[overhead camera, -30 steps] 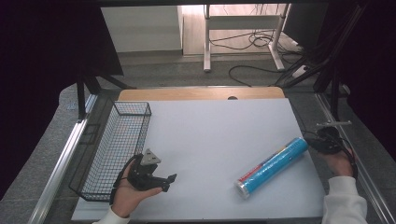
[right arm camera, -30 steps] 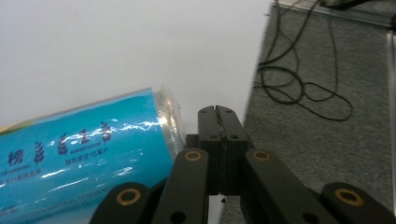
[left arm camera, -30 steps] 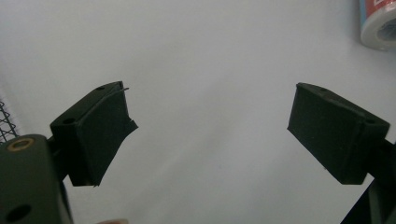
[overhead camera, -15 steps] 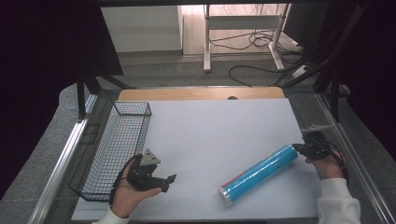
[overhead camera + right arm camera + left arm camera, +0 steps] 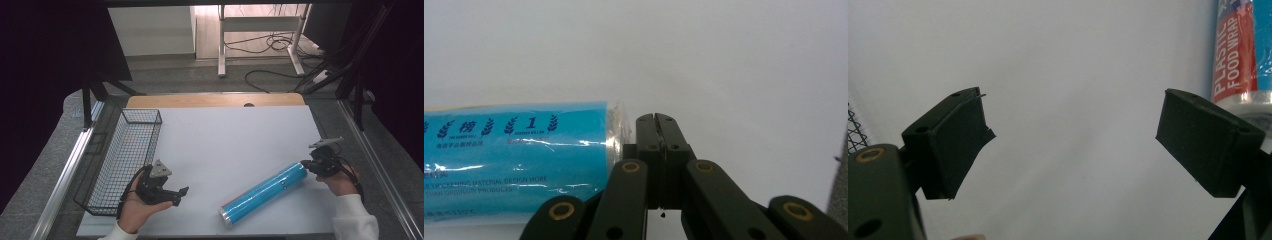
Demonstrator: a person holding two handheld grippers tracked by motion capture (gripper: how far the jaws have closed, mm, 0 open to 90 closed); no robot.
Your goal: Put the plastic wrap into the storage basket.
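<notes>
Roll: a blue roll of plastic food wrap lies flat on the white table, slanted, its far end toward the right gripper.
Right gripper: the right gripper has its jaws closed together with nothing between them; their tips are pressed against the side of the roll's end, as the right gripper view shows.
Right hand: the right hand comes from the lower right and holds the gripper low over the table.
Left gripper: the left gripper has its jaws wide apart and empty, well apart from the roll's near end.
Left hand: the left hand rests palm up, just beside the wire basket.
</notes>
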